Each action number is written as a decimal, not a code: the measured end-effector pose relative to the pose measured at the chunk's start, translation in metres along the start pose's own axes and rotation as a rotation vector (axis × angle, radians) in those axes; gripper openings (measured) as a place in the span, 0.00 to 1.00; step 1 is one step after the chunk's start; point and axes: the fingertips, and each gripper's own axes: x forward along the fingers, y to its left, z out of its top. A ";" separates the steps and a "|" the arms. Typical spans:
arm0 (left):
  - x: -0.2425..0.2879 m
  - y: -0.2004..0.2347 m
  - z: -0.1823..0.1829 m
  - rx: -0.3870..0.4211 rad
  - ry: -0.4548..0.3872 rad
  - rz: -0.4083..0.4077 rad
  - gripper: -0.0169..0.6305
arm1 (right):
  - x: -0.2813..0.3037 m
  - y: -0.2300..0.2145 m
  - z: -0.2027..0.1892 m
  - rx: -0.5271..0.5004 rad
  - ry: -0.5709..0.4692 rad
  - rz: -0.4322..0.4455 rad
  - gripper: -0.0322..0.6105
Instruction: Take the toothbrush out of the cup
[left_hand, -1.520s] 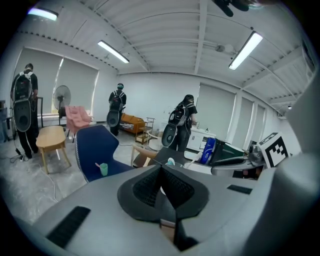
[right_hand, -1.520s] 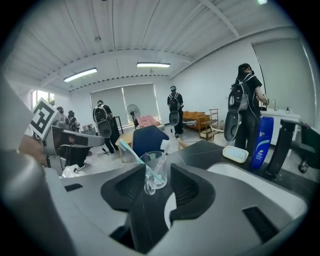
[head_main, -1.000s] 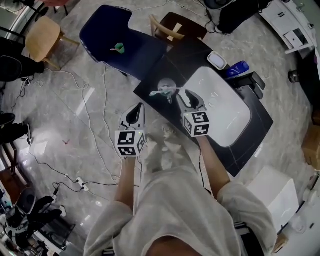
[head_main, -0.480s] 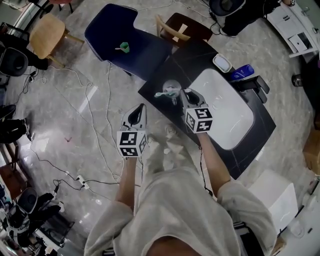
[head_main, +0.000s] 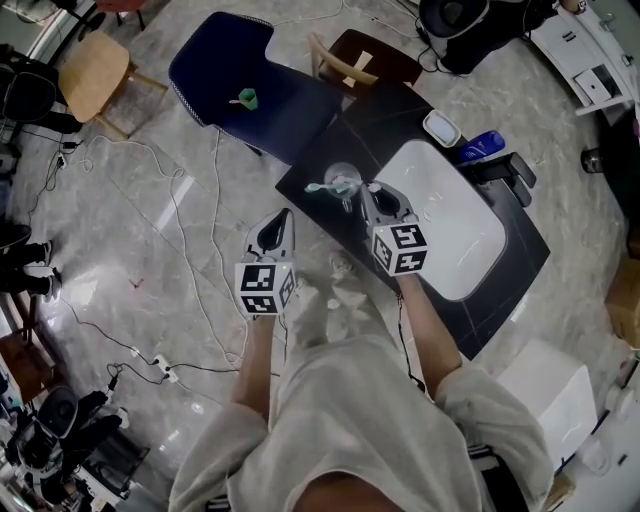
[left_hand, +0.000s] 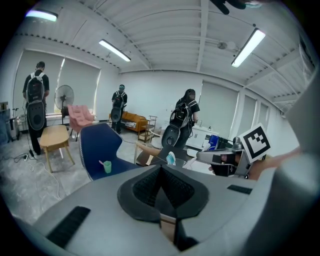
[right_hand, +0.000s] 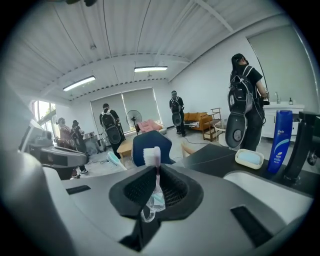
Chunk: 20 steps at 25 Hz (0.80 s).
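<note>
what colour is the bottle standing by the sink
Blue. The bottle shows best in the right gripper view.

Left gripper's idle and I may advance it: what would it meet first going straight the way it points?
Likely the black countertop's near edge, beside the clear plastic cup holding a teal-headed toothbrush, though depth is unclear.

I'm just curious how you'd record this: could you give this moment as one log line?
right gripper: closing on pink toothbrush between jaws | left gripper: shut, empty | cup: on dark counter, beside sink
</note>
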 end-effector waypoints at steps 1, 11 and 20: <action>0.000 0.000 0.001 0.000 -0.001 -0.002 0.06 | -0.003 0.001 0.004 -0.007 -0.008 0.000 0.10; -0.001 -0.007 0.005 0.002 -0.008 -0.015 0.06 | -0.045 0.014 0.051 -0.063 -0.108 -0.001 0.10; -0.007 -0.013 0.009 0.004 -0.031 -0.016 0.06 | -0.089 0.025 0.095 -0.147 -0.201 -0.009 0.10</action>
